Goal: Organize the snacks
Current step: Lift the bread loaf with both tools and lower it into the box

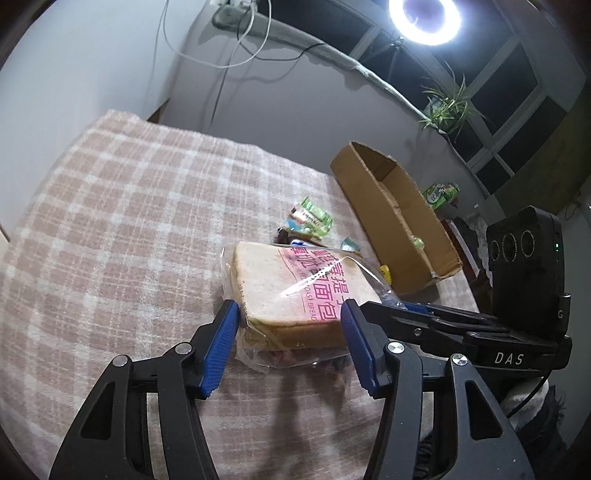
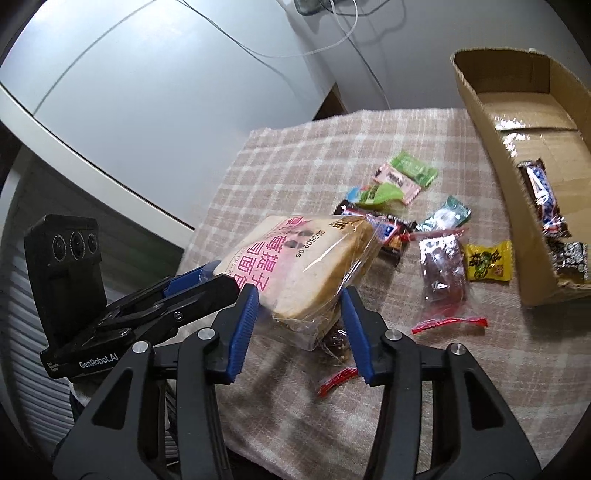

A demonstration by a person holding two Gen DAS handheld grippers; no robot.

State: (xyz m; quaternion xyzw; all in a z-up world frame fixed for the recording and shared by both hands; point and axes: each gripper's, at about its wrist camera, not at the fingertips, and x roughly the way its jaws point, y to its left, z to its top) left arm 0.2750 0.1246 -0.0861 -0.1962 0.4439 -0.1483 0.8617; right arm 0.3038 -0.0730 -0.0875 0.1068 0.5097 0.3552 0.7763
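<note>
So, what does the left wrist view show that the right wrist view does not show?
Only the left wrist view shows the ring lamp, the plant and the dark window. Only the right wrist view shows the snacks inside the cardboard box, the yellow packet and the red-edged clear bag. Both show the wrapped bread, both grippers at it, and the checked cloth.

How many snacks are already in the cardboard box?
2 visible in the cardboard box: a blue-and-white wrapped bar by its near wall, and a dark silvery packet at its near end. The frame edge may hide more.
</note>
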